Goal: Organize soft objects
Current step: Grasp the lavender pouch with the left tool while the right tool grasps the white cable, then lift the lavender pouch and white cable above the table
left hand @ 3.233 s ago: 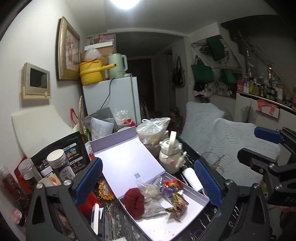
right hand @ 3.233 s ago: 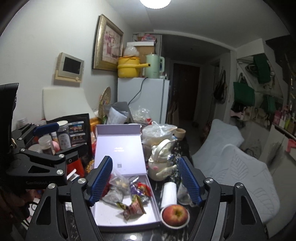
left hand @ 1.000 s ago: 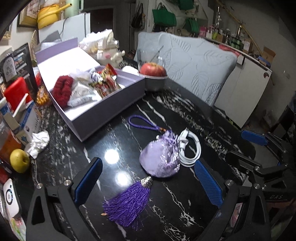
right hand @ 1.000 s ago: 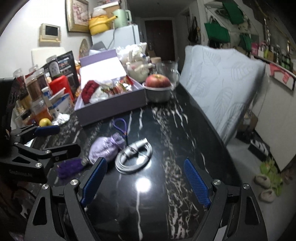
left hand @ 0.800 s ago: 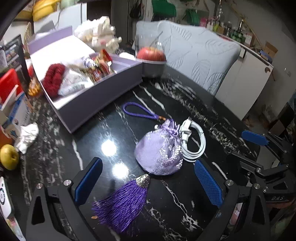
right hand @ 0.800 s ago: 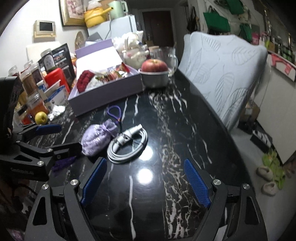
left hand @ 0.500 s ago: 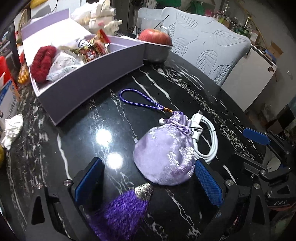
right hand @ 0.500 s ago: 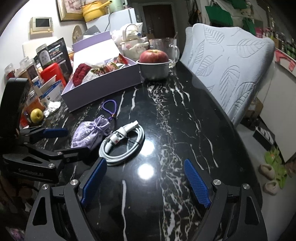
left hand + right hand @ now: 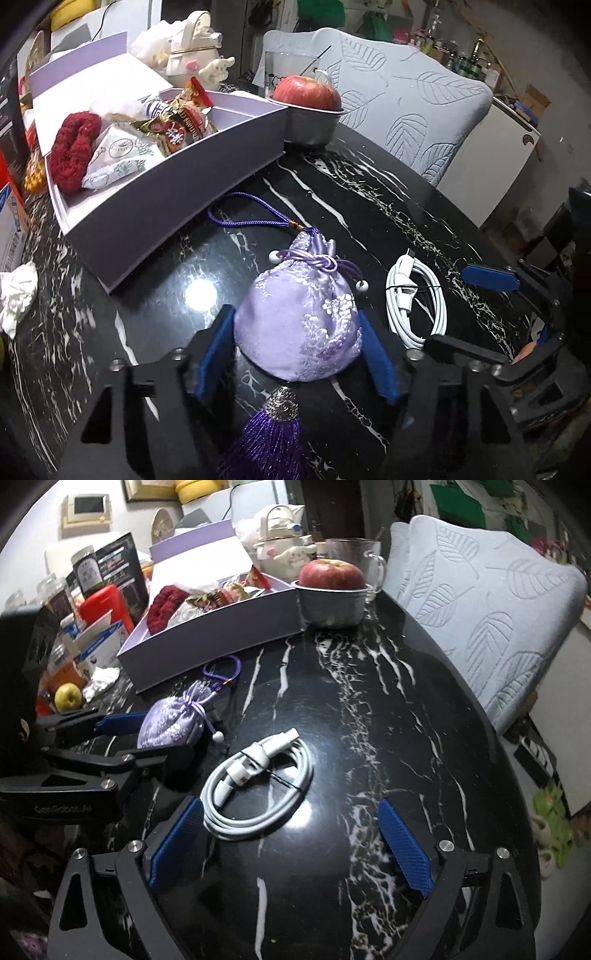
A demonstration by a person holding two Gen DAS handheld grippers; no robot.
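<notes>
A lilac embroidered pouch point(image 9: 299, 317) lies on the black marble table point(image 9: 369, 206), its purple tassel point(image 9: 266, 443) trailing toward me and its cord loop point(image 9: 251, 218) toward the box. My left gripper point(image 9: 297, 350) is closing, and its blue pads point(image 9: 218, 350) touch both sides of the pouch. The right wrist view shows the same pouch point(image 9: 173, 723) held between the left gripper's fingers. My right gripper point(image 9: 290, 823) is opening with nothing between its pads. A coiled white cable point(image 9: 258, 782) lies just ahead of its left finger.
An open lavender box point(image 9: 166, 192) behind the pouch holds a red scrunchie point(image 9: 74, 147) and snack packets. An apple sits in a metal bowl point(image 9: 310, 125) beside it. Jars, cartons and a crumpled tissue point(image 9: 18, 295) crowd the left. A leaf-patterned chair point(image 9: 498, 609) stands past the table's right edge.
Both grippers came down closer to the table. The left jaws narrowed onto the pouch and the right jaws widened. The pouch and the cable now lie apart.
</notes>
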